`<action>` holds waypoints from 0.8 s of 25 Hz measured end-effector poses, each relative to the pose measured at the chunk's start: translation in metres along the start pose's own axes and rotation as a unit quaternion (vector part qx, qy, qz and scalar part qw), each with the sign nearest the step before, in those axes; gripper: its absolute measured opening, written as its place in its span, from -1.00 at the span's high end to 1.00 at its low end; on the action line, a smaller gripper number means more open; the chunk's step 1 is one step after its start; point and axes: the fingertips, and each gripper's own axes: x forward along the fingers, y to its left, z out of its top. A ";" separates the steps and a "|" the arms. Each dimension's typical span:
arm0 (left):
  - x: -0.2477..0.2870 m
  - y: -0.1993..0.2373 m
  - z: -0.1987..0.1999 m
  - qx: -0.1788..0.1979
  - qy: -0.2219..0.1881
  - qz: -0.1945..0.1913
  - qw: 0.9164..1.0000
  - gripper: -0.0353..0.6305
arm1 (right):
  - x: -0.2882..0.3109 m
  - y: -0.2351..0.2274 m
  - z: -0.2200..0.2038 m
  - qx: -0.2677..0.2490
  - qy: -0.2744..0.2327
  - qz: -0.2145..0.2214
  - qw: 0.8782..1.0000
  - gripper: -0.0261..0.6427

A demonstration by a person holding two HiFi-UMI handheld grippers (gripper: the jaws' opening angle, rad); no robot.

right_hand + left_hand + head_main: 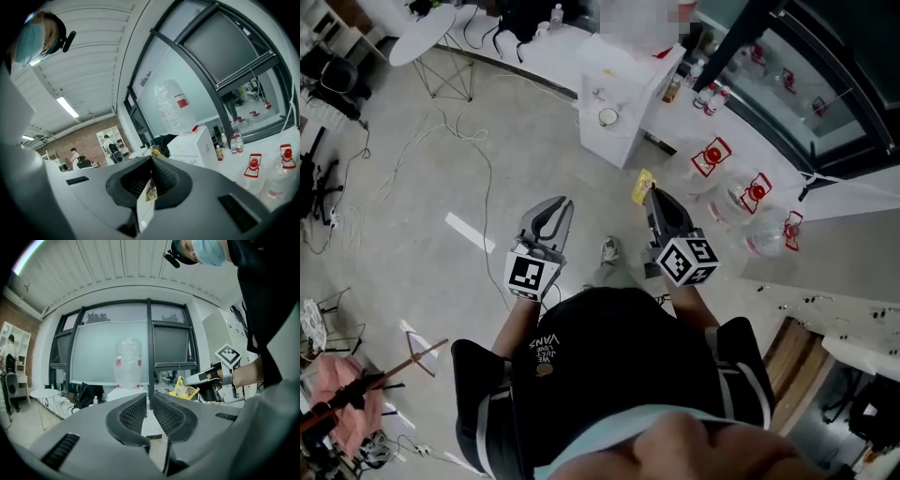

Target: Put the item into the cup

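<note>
**A:** Where's the item?
**B:** The yellow packet [642, 184] is pinched in the right gripper [649, 193], just right of centre in the head view. The right gripper view shows the jaws clamped on it.
**A:** And the left gripper [565, 202]?
**B:** Closed on nothing, centre-left.
**A:** The cup?
**B:** What looks like a cup [607, 116] sits on the white stand [628, 84], upper centre, well apart from both grippers. Grey floor [534, 159] lies between. Water jugs [757, 197] crowd the right, and cables [473, 139] trail at upper left.

Shirt [609, 361] seemingly reads "VANS".
</note>
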 end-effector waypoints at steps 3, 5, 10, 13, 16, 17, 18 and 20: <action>0.037 0.016 -0.002 -0.001 0.007 0.003 1.000 0.80 | 0.034 -0.018 0.008 -0.004 0.016 0.009 1.000 0.80; 0.062 0.027 -0.002 -0.002 0.008 0.007 1.000 0.80 | 0.056 -0.030 0.013 -0.006 0.026 0.017 1.000 0.80; 0.114 0.052 -0.011 -0.004 0.015 0.021 1.000 0.80 | 0.104 -0.063 0.020 -0.005 0.044 0.038 0.998 0.80; 0.139 0.065 -0.012 0.000 0.015 0.029 0.999 0.80 | 0.128 -0.080 0.023 -0.010 0.053 0.045 0.998 0.79; 0.157 0.079 -0.011 -0.004 0.012 0.031 0.999 0.80 | 0.149 -0.091 0.026 -0.012 0.059 0.042 0.997 0.79; 0.161 0.084 -0.012 -0.005 0.013 0.030 0.999 0.80 | 0.155 -0.093 0.026 -0.011 0.059 0.041 0.997 0.79; 0.165 0.090 -0.013 -0.005 0.015 0.028 0.999 0.80 | 0.161 -0.094 0.027 -0.010 0.059 0.038 0.997 0.80; 0.175 0.102 -0.014 -0.006 0.016 0.021 1.000 0.80 | 0.174 -0.096 0.028 -0.009 0.058 0.030 0.998 0.79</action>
